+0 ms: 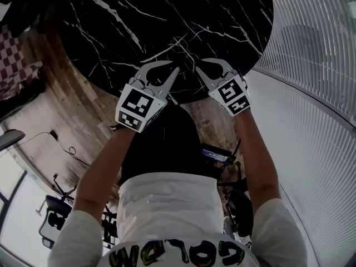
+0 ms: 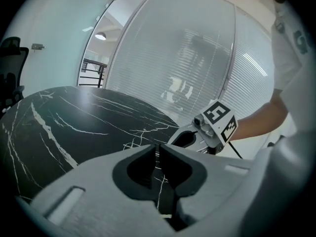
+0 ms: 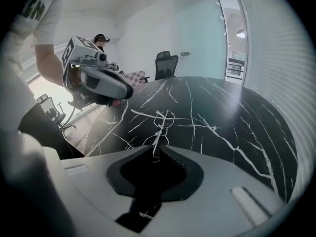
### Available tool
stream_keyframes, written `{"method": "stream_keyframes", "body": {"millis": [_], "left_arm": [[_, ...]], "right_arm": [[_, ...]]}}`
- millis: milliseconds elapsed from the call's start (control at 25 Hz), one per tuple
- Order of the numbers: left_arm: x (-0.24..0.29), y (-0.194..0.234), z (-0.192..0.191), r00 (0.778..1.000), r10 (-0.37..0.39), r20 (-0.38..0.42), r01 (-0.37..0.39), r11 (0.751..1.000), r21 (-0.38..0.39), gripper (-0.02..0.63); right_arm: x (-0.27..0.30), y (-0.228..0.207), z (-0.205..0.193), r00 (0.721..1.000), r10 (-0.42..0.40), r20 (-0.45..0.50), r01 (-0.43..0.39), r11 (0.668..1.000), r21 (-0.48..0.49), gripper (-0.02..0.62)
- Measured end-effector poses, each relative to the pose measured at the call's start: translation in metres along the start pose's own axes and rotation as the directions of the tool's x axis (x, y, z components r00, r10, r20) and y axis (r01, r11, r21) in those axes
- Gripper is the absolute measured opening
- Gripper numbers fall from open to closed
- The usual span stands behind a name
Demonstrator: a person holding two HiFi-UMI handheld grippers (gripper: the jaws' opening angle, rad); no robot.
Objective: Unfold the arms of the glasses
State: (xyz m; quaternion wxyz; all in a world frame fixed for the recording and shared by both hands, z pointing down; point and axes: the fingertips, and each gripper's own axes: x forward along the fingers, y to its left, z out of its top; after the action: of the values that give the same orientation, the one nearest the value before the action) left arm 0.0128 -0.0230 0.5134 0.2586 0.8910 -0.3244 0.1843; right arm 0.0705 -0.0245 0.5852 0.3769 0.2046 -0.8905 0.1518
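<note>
**Approach stage: both grippers empty over the black marble table (image 1: 111, 38), unfolding not yet begun.**
The left gripper (image 1: 173, 70) has its jaws a bare slit apart. The right gripper (image 1: 199, 64) is open wider. Neither holds or touches anything. Just ahead of both tips lies a tangle of thin pale lines (image 1: 181, 48); I cannot tell whether it is the glasses' wire frame or marble veins. The next move probably calls for steadying the frame with one gripper.

Head view looks down; gripper views share the table (image 1: 167, 15).
</note>
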Motion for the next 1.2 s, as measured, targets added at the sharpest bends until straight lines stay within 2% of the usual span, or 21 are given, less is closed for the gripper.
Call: {"method": "stream_keyframes", "body": {"millis": [440,560,880,1080,1200], "left_arm": [[0.001,0.005,-0.011,1.0,-0.008,-0.017,0.008,1.0,-0.012,0.028],[0.0,0.004,-0.013,1.0,-0.011,-0.026,0.011,1.0,-0.004,0.028],[-0.001,0.006,-0.015,0.999,-0.008,-0.035,0.008,1.0,0.005,0.028],[-0.001,0.008,-0.017,0.999,-0.009,-0.045,0.009,1.0,0.001,0.028],[-0.001,0.008,-0.019,0.999,-0.009,-0.045,0.009,1.0,0.003,0.028]], "right_arm": [[0.008,0.004,-0.002,0.992,0.102,-0.08,-0.101,0.995,0.024,0.05],[0.011,0.007,0.0,0.989,0.113,-0.094,-0.114,0.994,-0.004,0.002],[0.009,0.007,0.0,0.993,0.101,-0.059,-0.1,0.995,0.004,0.0],[0.007,0.006,0.005,0.993,0.112,-0.027,-0.11,0.992,0.065,0.003],[0.005,0.002,0.015,0.994,0.108,0.0,-0.108,0.99,0.092,0.048]]}}
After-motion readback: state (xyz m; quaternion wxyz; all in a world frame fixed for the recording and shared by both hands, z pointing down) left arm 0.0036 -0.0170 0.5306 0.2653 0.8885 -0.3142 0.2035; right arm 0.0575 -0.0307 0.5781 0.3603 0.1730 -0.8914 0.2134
